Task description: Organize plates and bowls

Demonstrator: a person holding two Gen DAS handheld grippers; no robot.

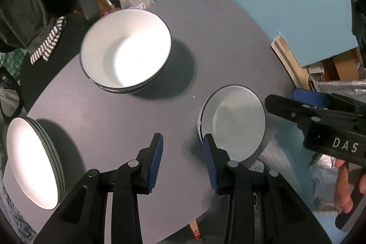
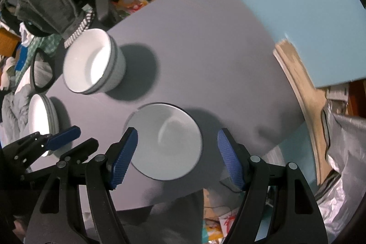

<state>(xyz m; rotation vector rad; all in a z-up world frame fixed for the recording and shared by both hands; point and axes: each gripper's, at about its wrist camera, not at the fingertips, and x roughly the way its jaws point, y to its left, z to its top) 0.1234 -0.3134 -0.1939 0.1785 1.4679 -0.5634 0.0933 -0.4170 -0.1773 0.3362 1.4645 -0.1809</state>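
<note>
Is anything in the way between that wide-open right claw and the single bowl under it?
Nothing visible. The right gripper hangs open over the lone bowl, with only air between its pads and the rim. The bowl stack and plate stack sit off to one side; the left gripper is beside the bowl, not over it.

White bowls [image 1: 125,47], grey table [image 1: 217,26]
</note>
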